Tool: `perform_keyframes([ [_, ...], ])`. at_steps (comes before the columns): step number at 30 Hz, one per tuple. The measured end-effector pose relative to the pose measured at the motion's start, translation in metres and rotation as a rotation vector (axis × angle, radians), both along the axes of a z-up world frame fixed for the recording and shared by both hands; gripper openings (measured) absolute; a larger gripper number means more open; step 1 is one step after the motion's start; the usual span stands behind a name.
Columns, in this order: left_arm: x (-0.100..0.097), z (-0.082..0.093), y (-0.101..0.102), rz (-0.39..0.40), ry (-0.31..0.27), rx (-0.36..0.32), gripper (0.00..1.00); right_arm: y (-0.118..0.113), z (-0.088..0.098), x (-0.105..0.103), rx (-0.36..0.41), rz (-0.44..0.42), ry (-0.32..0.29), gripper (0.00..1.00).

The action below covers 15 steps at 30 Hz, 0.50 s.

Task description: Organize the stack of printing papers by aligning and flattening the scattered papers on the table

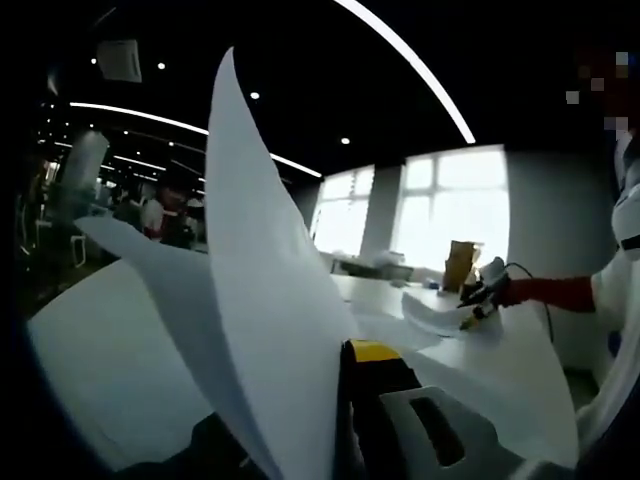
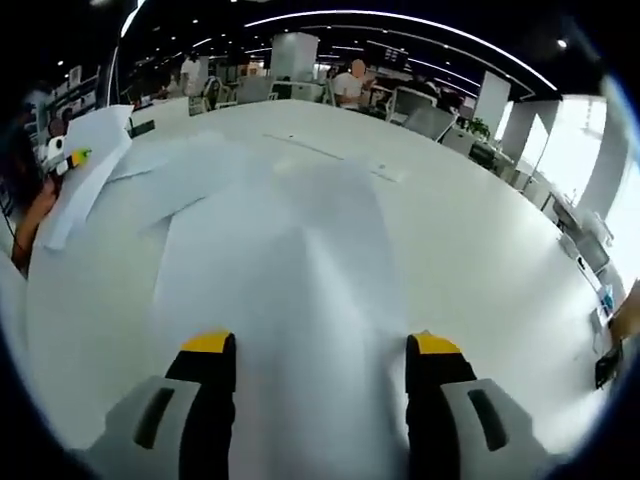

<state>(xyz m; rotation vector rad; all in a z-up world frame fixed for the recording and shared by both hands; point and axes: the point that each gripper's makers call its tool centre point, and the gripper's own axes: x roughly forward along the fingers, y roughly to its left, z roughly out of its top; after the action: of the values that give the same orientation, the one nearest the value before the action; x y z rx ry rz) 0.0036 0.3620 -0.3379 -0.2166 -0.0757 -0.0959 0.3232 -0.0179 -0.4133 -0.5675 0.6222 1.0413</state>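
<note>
Left gripper view, taking the table (image 1: 100, 380) as landmark: your left gripper (image 1: 345, 400) rises from the table's near side with a white paper sheet (image 1: 250, 300) pinched at its yellow-tipped jaw. The sheet stands up off the table, its upper corner curling high to a point and its long right edge running down into the jaws. Only one jaw is plainly seen; the other is hidden behind the sheet, but the paper is held clamped. Left of that sheet the tabletop is bare white out to its curved edge, with an office area and people beyond. Right of the sheet more papers (image 1: 500, 380) lie flat and overlapping on the table. At the table's far right the right gripper (image 1: 478, 305) comes in, held by a hand in a red sleeve (image 1: 550, 292), resting on a curled sheet edge.

Right gripper view, same landmark table (image 2: 480, 250): at the table's far left a lifted sheet (image 2: 85, 170) stands on edge. Loose papers (image 2: 230, 230) fan across the left and middle, corners out of line. Your right gripper (image 2: 318, 360) has its jaws spread wide, nothing between them, hovering over a sheet. Right of the papers the tabletop runs clear to its curved far edge, chairs (image 2: 420, 110) beyond
</note>
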Motion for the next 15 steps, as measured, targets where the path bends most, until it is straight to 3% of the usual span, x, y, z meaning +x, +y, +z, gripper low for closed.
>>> perform_keyframes([
  [6, 0.0001, 0.0001, 0.0004, 0.000, -0.001, -0.001, 0.07, 0.0001, -0.0001, -0.0017, -0.001, -0.001, 0.004, 0.61],
  [12, 0.0004, -0.0002, 0.0010, -0.001, -0.001, 0.000, 0.07, -0.0014, 0.0011, -0.0001, -0.025, -0.004, -0.010, 0.47],
  [15, 0.0005, -0.0002, 0.0009, -0.001, -0.001, -0.001, 0.07, -0.0018, -0.0007, -0.0003, -0.022, -0.004, 0.013, 0.41],
])
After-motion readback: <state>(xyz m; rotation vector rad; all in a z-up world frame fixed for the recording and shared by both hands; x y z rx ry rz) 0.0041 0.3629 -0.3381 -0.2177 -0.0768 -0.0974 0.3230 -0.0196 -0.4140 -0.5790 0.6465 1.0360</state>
